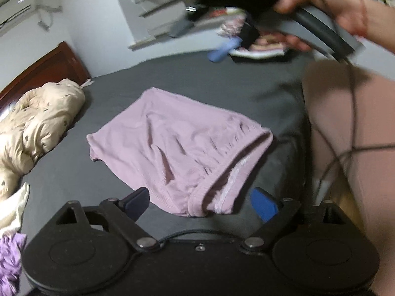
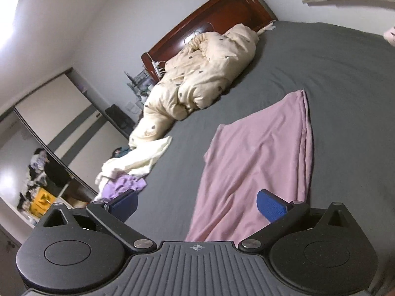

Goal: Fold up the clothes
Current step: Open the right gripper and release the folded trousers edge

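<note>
A: Where's the garment?

B: The pink garment (image 1: 177, 148) lies flat on the grey bed sheet (image 1: 197, 79), centre frame in the left wrist view (waistband at lower right).

A: And the grippers?

B: The left gripper (image 1: 200, 204) is spread wide, holding nothing. The right gripper (image 2: 197, 204) is also spread, above the cloth, gripping nothing. A cream duvet (image 2: 205, 74) sits at upper centre.

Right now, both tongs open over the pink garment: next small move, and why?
Probably lower the left tongs onto the near waistband of the pink garment and pinch it. It lies flat on the grey bed sheet, and the right tongs hold nothing.
</note>
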Demonstrator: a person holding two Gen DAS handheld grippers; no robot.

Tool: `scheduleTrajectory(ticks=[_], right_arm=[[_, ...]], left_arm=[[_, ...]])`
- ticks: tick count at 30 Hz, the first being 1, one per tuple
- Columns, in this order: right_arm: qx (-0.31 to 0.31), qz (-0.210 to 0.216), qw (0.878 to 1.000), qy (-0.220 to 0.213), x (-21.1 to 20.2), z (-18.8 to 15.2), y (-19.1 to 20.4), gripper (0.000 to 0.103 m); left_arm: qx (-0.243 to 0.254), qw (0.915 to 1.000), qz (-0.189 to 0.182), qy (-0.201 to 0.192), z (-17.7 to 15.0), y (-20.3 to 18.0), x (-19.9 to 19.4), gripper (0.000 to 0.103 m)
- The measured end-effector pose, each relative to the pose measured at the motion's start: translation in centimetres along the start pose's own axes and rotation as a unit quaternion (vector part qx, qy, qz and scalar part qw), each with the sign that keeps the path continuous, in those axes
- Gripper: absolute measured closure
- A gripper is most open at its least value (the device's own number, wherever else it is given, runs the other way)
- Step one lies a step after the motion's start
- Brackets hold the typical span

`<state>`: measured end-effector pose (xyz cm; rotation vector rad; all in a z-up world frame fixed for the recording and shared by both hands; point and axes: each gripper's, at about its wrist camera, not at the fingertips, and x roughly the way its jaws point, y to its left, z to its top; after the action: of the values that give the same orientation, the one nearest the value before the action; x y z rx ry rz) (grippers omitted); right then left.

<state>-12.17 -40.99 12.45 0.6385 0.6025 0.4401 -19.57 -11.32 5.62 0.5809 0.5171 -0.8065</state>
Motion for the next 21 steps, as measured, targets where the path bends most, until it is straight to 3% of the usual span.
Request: scheduleTrajectory(ticks=[5,10,13,18,21], right_arm=[[-0.032,-0.055,0.998,-0.012,-2.1,-0.4,2.0,0.0],[-0.134,-0.115,0.984,-0.027,-3.1,-2.7,5.5,0.0],[-0.129,-0.144,0.981,-0.01,-2.7,-3.8,5.8,0.0],[-0.079,-0.092,0.993,0.001,-3.4,-4.7,4.2,0.0],[-0.089,-0.108,0.99,0.001,-3.7,-5.4,3.8,0.0]], left_arm=[[-0.01,0.9996,-0.003,-0.027,0.3,0.0,-0.8,0.012],[0.013,0.9992,0.002,-0.037,0.5,-0.5,-1.2,0.009],[0.02,0.9994,0.001,-0.029,0.5,-0.4,-0.9,0.009],[0.051,0.9987,0.004,-0.005,0.7,-0.2,0.5,0.009],[0.008,0.9996,-0.025,0.006,0.9,0.9,0.9,0.01]])
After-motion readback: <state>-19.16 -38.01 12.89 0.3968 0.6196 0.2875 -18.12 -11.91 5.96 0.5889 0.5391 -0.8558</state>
